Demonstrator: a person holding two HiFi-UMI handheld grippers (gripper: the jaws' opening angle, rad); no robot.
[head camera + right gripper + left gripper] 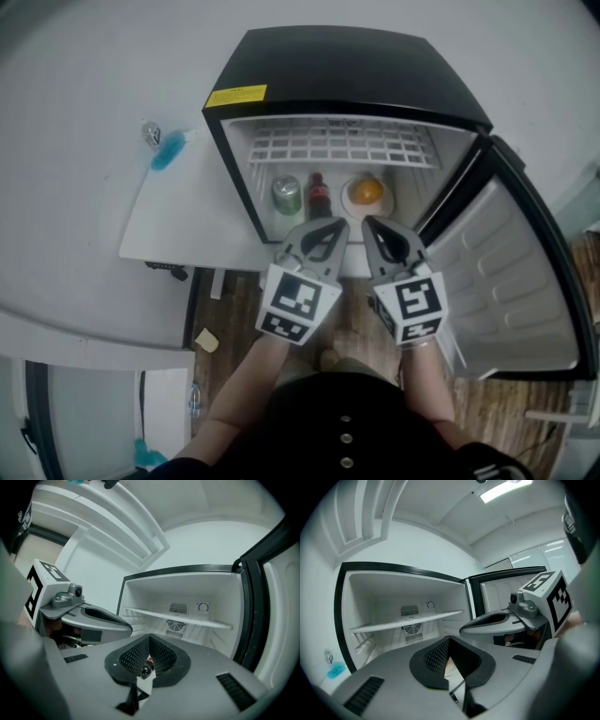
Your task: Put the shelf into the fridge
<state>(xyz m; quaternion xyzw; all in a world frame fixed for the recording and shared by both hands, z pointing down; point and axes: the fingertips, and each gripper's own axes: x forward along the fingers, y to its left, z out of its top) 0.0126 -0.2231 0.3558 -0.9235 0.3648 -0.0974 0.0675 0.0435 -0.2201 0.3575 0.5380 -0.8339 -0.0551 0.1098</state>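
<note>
Shelf [333, 142] sits across the upper fridge [347, 66]. Our left claw [337, 225] and right claw [368, 225] are both pinched closed, holding nothing, tips side by side just in front of the can [286, 194], bottle [318, 195] and orange [367, 191] underneath. Door [511, 272] is open on the right.

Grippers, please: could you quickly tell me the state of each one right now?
Left gripper: closed, holding nothing.
Right gripper: closed, holding nothing.
</note>
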